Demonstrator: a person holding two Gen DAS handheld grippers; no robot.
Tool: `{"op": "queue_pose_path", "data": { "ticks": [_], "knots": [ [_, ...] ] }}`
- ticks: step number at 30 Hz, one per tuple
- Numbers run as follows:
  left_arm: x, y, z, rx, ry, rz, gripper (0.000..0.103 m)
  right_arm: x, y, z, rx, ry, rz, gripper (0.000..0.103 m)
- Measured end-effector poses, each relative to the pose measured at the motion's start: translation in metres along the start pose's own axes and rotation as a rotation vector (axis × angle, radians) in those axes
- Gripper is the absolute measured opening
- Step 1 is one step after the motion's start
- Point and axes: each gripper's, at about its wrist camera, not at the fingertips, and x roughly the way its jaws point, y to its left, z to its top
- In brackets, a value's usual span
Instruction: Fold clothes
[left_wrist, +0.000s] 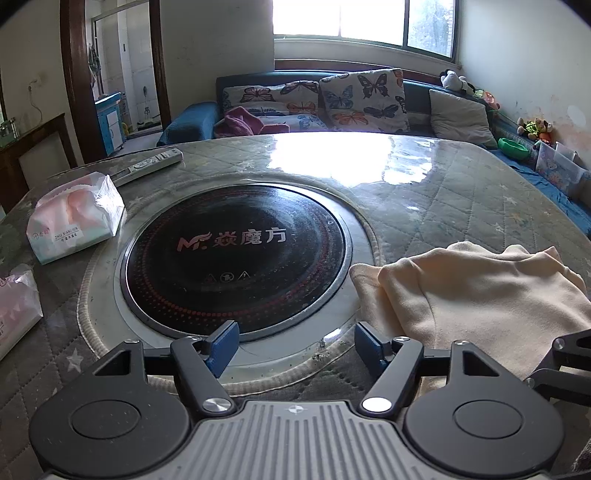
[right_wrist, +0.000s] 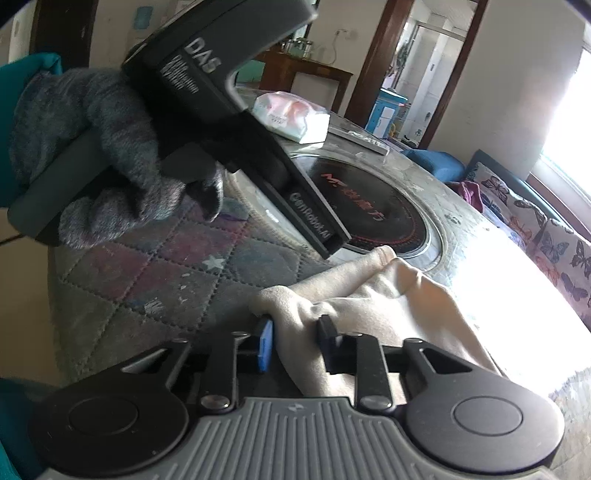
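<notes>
A cream garment (left_wrist: 476, 295) lies bunched on the quilted table at the right of the left wrist view. My left gripper (left_wrist: 295, 345) is open and empty, above the table's front edge just left of the garment. In the right wrist view the cream garment (right_wrist: 388, 295) passes between my right gripper's (right_wrist: 295, 341) fingers, which are closed in on a fold of it. The left gripper's body (right_wrist: 236, 122), held by a grey-gloved hand (right_wrist: 110, 147), hangs above the table at the upper left of that view.
A round black induction hob (left_wrist: 232, 254) is set in the middle of the table. Two tissue packs (left_wrist: 74, 218) (left_wrist: 14, 314) and a remote (left_wrist: 151, 166) lie at the left. A sofa with butterfly cushions (left_wrist: 362, 99) stands behind the table.
</notes>
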Motion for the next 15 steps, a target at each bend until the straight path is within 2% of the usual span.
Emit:
{"op": "queue_pose_path", "data": {
  "ticks": [4,8,11,15],
  "knots": [
    [-0.001,0.003,0.000,-0.046,0.005,-0.029,0.075,-0.004,-0.013,0.001,0.088,-0.012,0.031,0.013],
    [-0.002,0.011,-0.001,-0.144,0.021,-0.088,0.076,-0.010,-0.026,0.002,0.180,-0.032,0.066,0.011],
    [-0.004,0.017,-0.002,-0.230,0.029,-0.138,0.076,-0.015,-0.033,0.001,0.233,-0.049,0.087,0.010],
    [-0.007,0.028,-0.005,-0.391,0.051,-0.243,0.076,-0.024,-0.043,0.000,0.290,-0.080,0.105,0.010]
  ]
}}
